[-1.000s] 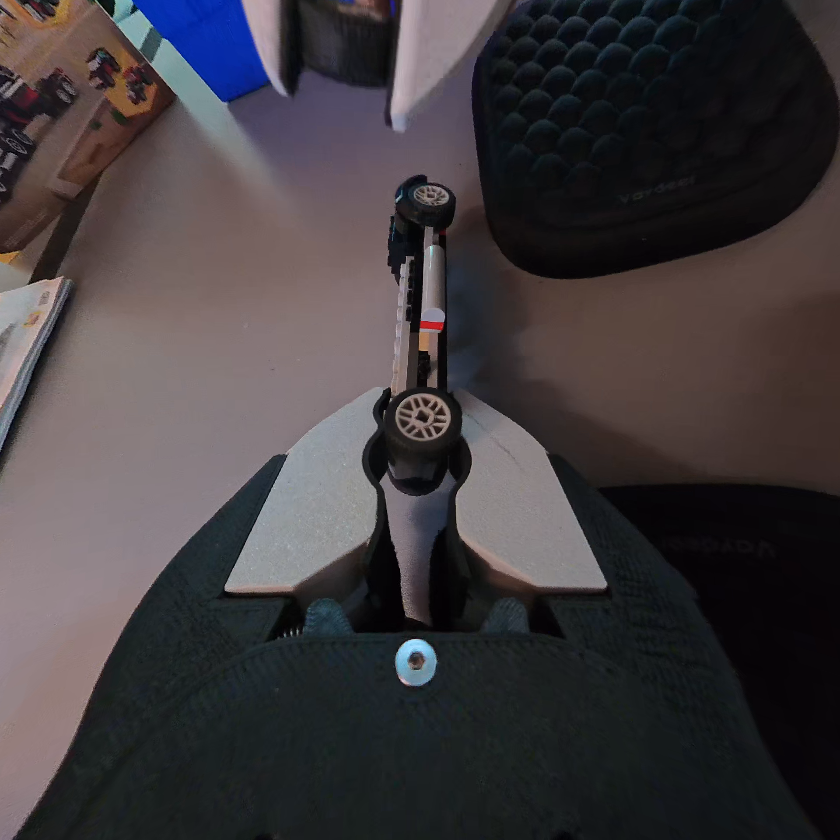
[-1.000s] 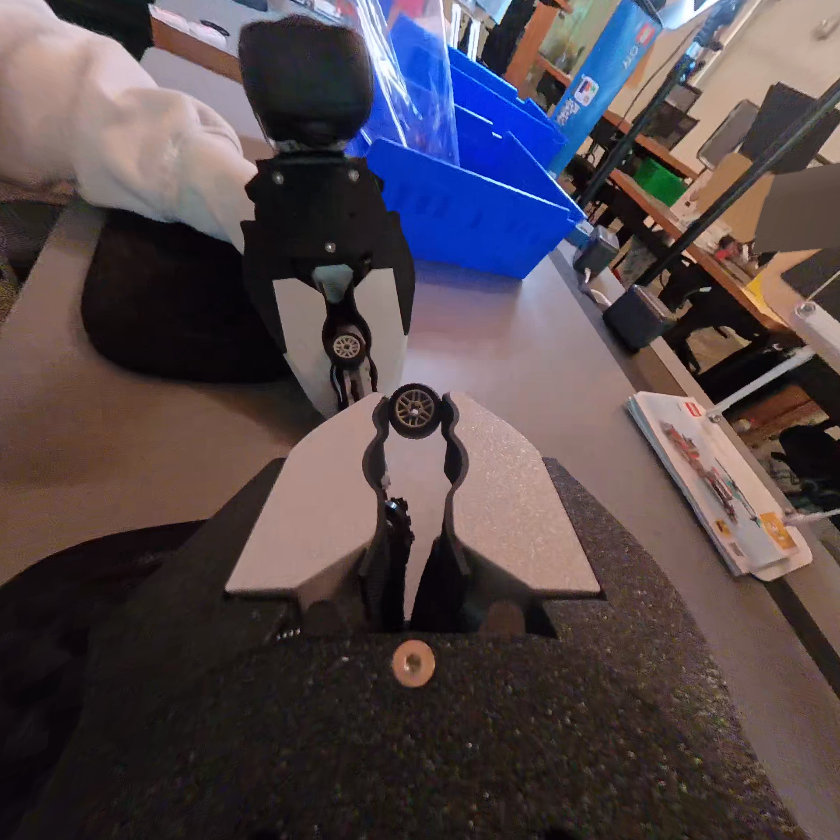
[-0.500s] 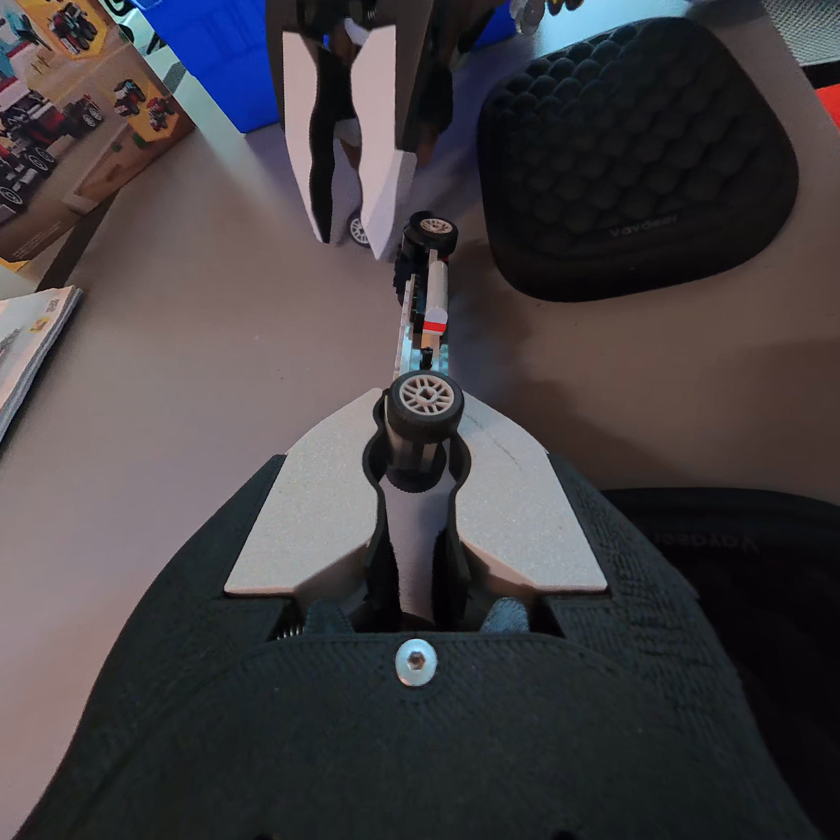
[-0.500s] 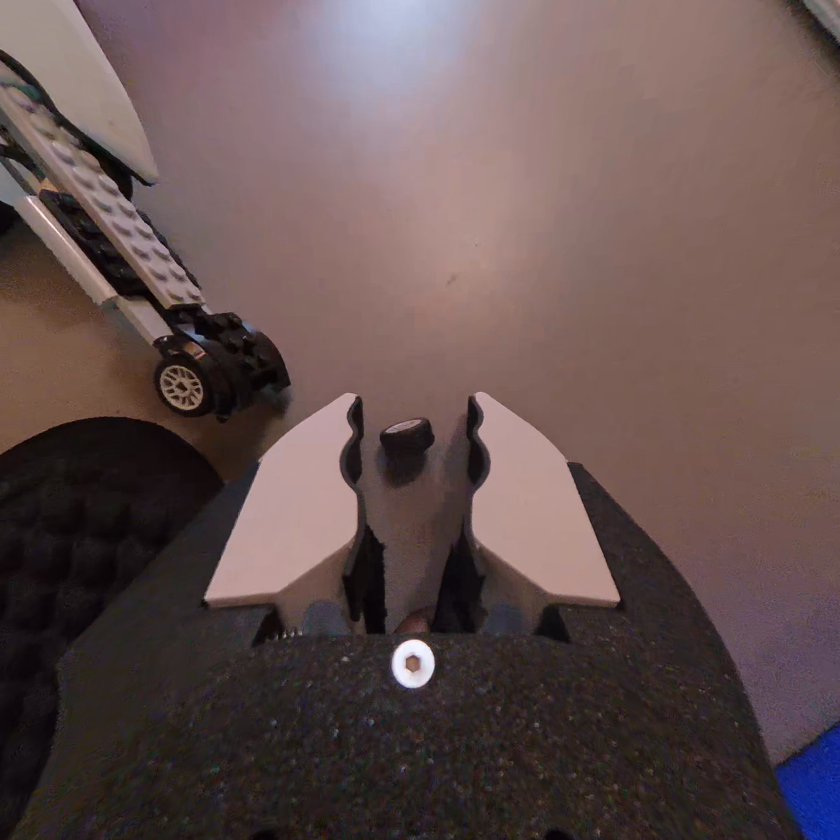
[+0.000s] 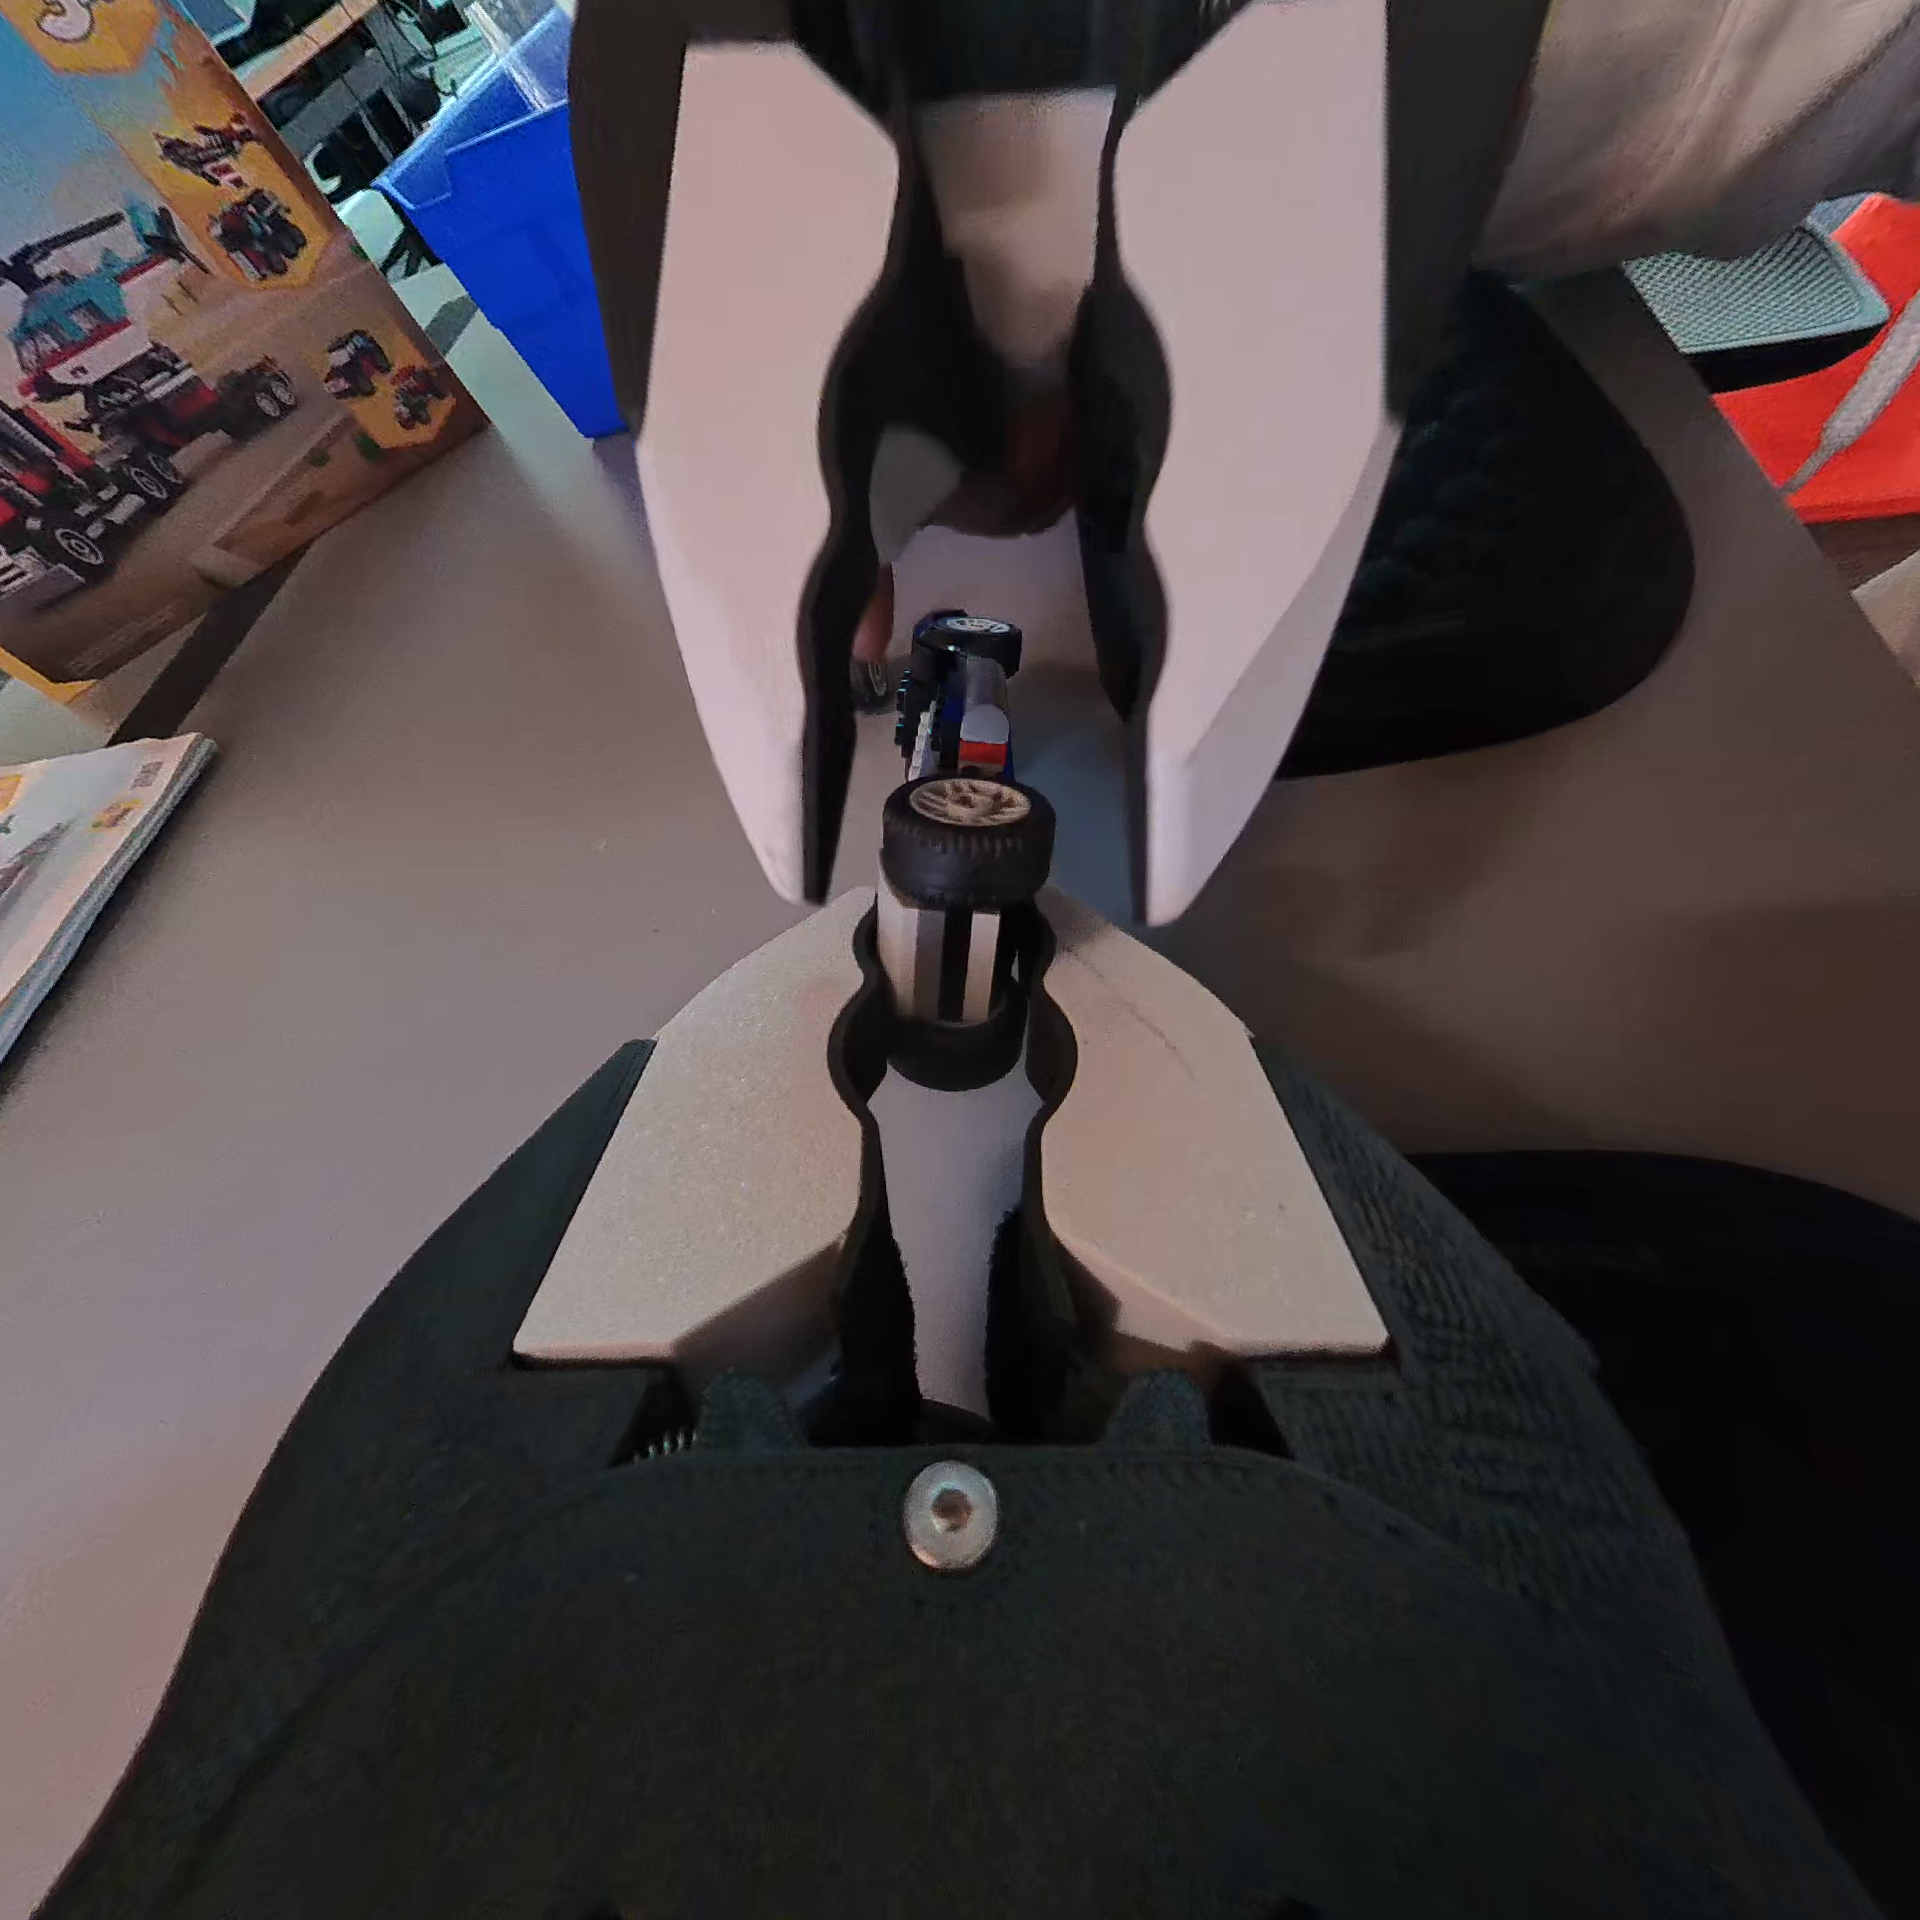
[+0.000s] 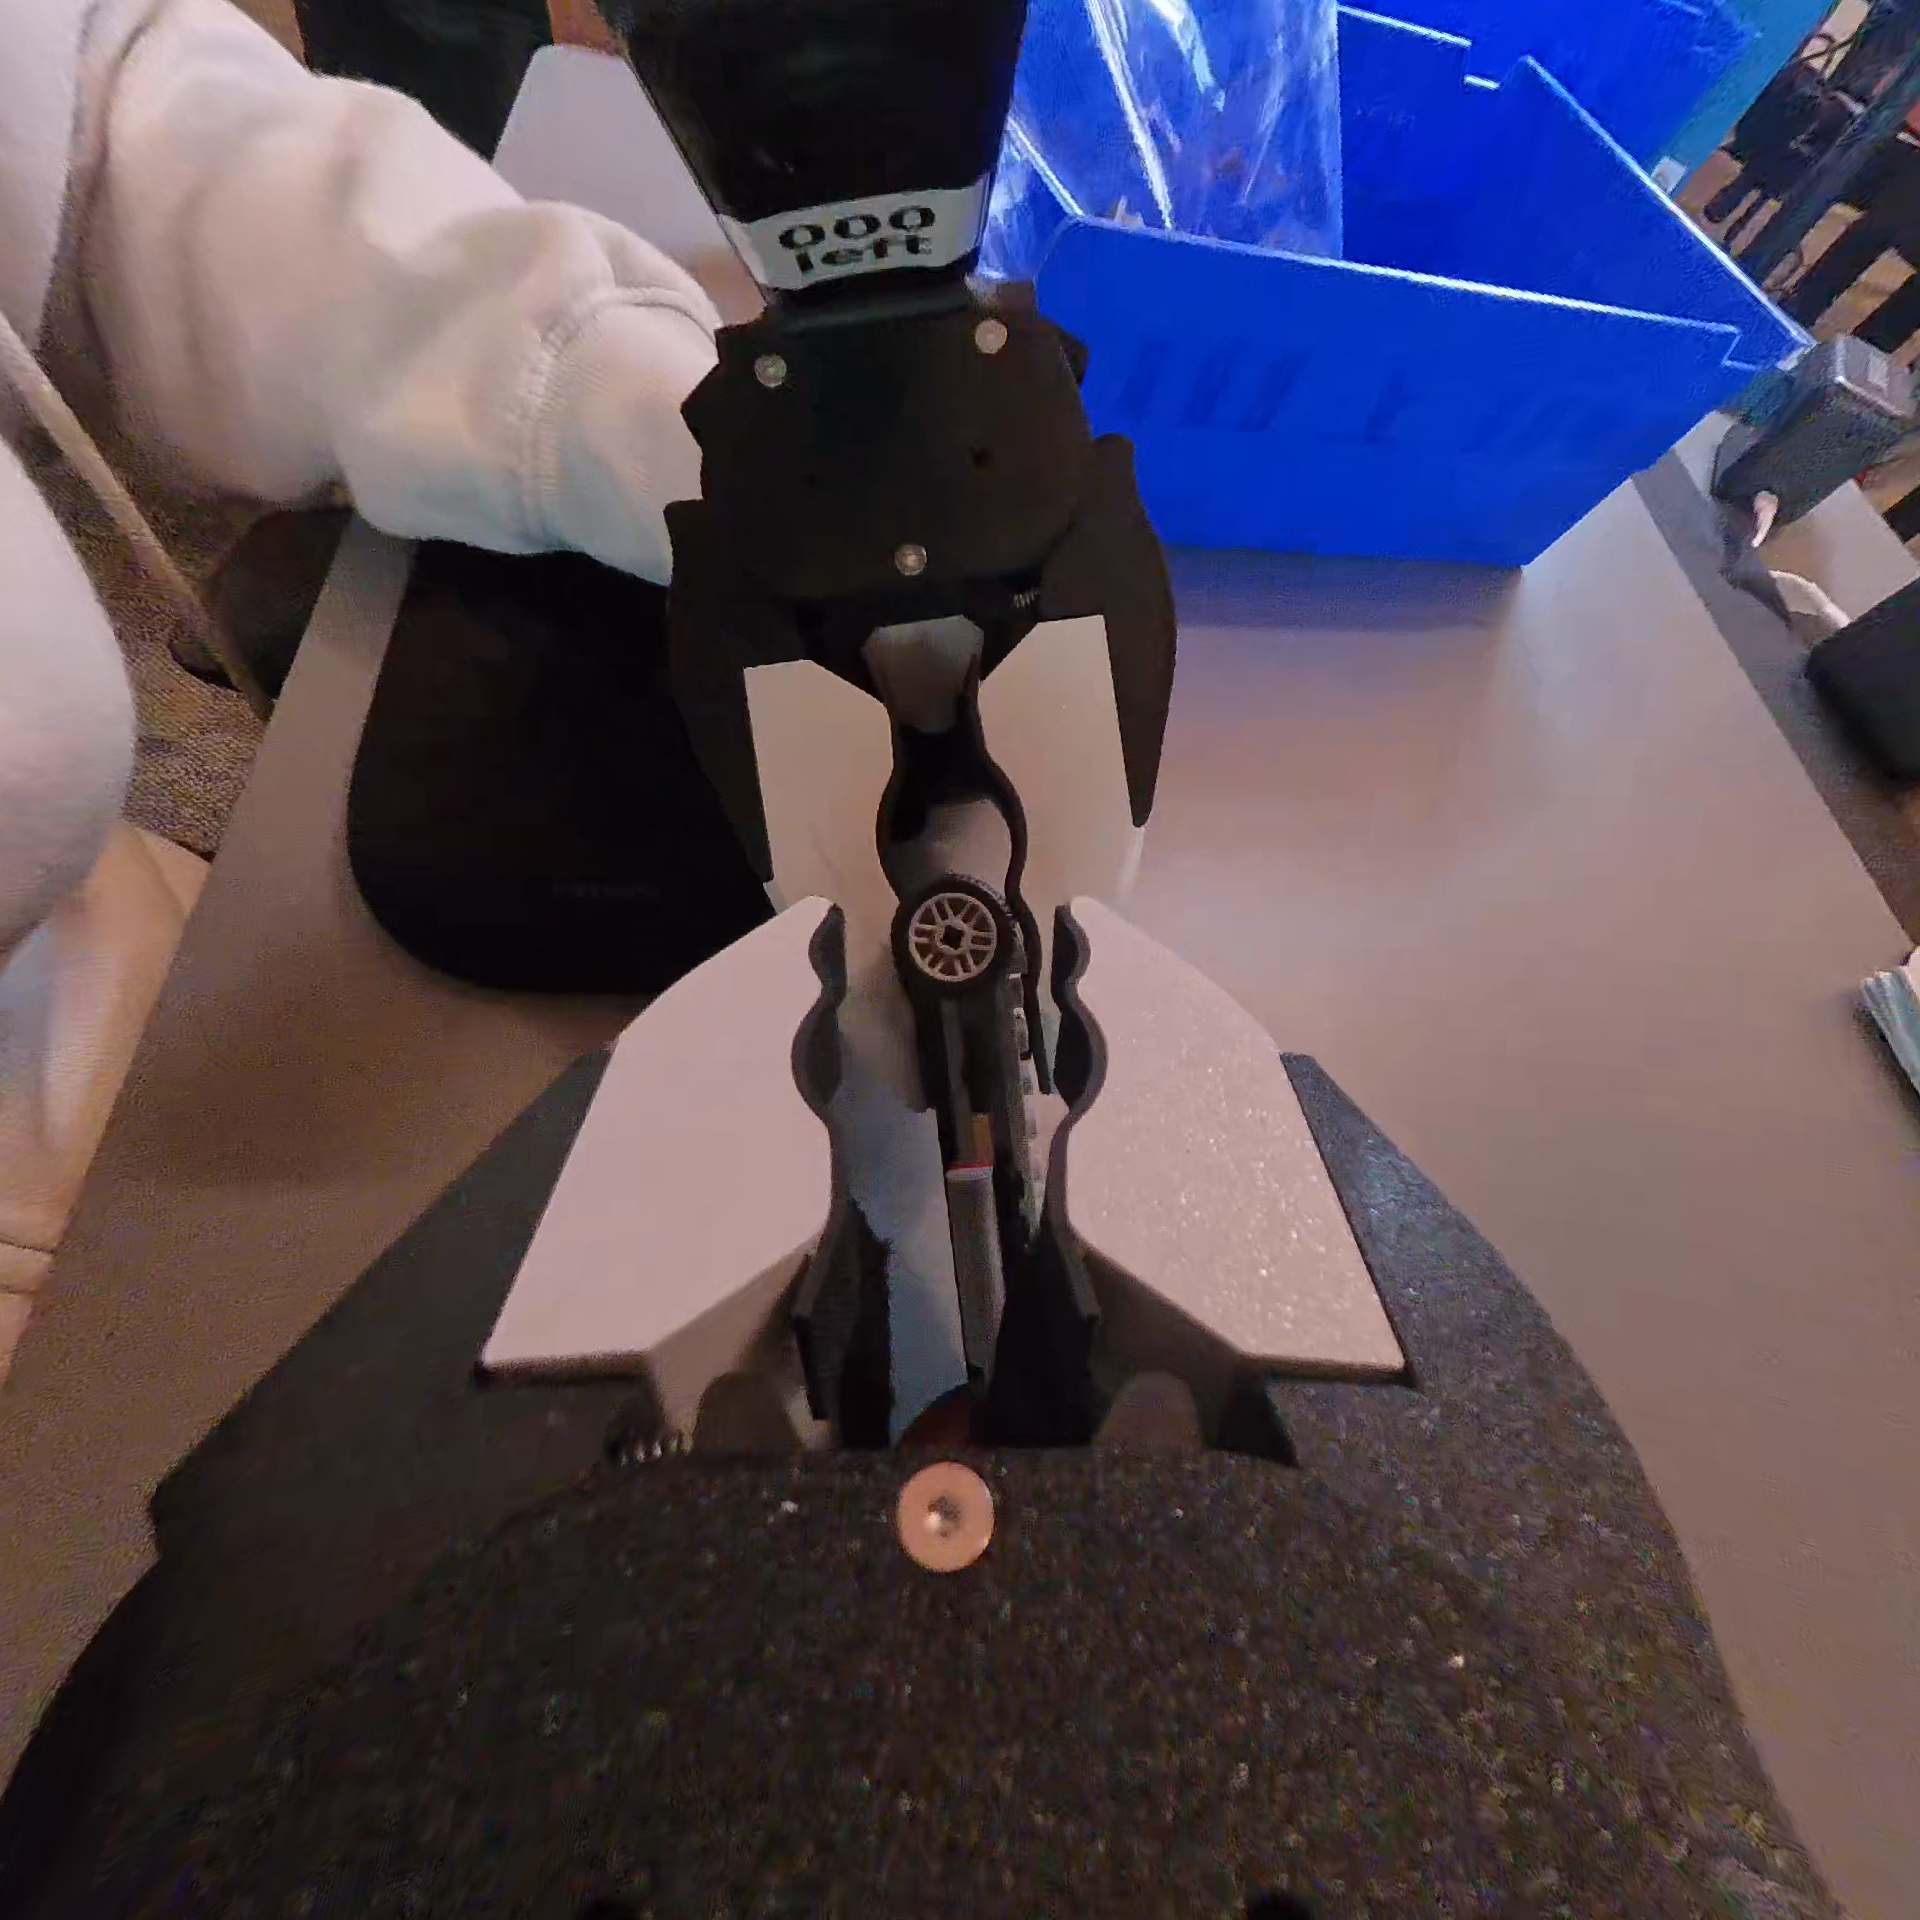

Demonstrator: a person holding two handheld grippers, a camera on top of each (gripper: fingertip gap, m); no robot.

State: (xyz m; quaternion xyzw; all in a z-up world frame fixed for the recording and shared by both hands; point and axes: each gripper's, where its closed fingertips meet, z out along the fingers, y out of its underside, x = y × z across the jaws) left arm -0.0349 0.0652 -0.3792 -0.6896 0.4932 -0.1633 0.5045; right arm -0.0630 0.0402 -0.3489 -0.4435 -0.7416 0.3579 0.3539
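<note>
Straddling the toy car [image 5: 966, 831] that the left gripper [image 5: 951, 935] clamps, the right gripper [image 6: 945, 920] meets it head-on over the grey table [image 5: 416, 935].

The left gripper's fingers [image 5: 748, 1091] press narrowly on one end of the brick-built car, just behind a grey-hubbed wheel, and hold it level, pointing away. The right gripper's jaws stand wide, one on each side of the car body, with clear space showing between pad and car, so it grips nothing. A black cushion [image 5: 1507, 582] lies far right in the left wrist view, a printed toy box [image 5: 187, 343] and a booklet [image 5: 83, 862] far left; a blue bin [image 6: 1403, 416] stands beyond.
</note>
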